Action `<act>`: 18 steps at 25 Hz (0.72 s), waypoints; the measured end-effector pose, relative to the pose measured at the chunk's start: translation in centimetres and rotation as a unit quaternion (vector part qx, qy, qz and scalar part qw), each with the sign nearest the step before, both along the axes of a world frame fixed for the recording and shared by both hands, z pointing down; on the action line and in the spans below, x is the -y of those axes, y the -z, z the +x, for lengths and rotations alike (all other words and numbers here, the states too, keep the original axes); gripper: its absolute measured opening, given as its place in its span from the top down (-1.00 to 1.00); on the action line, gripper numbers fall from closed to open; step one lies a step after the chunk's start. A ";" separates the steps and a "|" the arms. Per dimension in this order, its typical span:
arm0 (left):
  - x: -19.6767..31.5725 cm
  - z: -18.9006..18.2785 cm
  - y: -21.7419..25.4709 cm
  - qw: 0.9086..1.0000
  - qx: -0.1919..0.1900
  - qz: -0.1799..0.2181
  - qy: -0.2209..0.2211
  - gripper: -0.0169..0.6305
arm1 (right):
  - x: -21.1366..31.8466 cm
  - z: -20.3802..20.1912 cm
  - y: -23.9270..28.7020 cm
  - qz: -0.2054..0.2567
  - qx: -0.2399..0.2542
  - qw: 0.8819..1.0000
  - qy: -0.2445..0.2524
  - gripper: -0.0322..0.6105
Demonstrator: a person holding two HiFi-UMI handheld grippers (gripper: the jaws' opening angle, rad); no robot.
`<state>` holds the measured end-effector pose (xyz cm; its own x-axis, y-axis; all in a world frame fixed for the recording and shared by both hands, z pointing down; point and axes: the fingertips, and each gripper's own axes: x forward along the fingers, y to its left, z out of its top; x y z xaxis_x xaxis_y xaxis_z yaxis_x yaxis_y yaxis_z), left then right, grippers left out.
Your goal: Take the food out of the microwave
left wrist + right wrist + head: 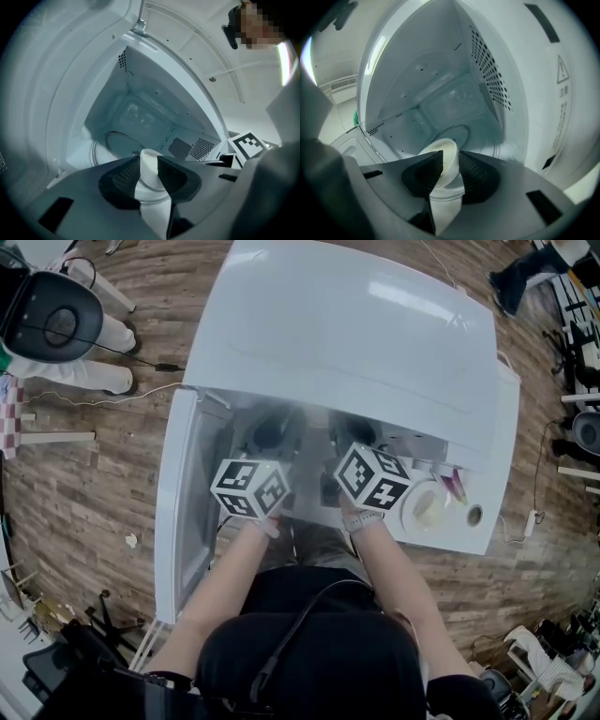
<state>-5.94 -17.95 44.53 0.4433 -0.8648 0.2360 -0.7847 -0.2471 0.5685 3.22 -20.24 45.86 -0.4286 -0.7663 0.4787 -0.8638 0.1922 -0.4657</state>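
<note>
While left gripper [148,158] and right gripper [451,153] show fingers released, the white bowl [150,172] lies at twelve o'clock of both; neither is nearer.

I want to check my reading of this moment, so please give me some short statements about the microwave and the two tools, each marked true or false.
1. The door of the microwave is closed. False: it stands open, swung to the left in the head view.
2. The left tool and the right tool both point into the open microwave. True.
3. Nothing is between the left tool's jaws. False: a white bowl shows between them.
4. The right tool's jaws stand apart, with the white bowl between them. True.
5. The dial sits left of the opening. False: it is at the right in the head view.
</note>
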 end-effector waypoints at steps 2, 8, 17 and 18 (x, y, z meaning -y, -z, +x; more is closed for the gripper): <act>0.3 0.0 0.0 1.000 0.002 -0.001 0.000 0.63 | -0.1 0.1 0.0 0.000 0.005 1.000 -0.001 0.53; 0.7 -0.1 -0.4 1.000 0.011 -0.011 -0.001 0.63 | -0.7 0.2 0.1 0.001 0.019 1.000 0.001 0.55; 1.3 0.2 -0.9 1.000 0.013 -0.023 -0.009 0.62 | -0.4 -0.2 0.7 0.022 0.002 1.000 0.019 0.71; 1.3 0.3 -1.0 1.000 0.012 -0.024 -0.009 0.62 | -0.5 -0.2 0.6 0.024 -0.004 0.999 0.023 0.71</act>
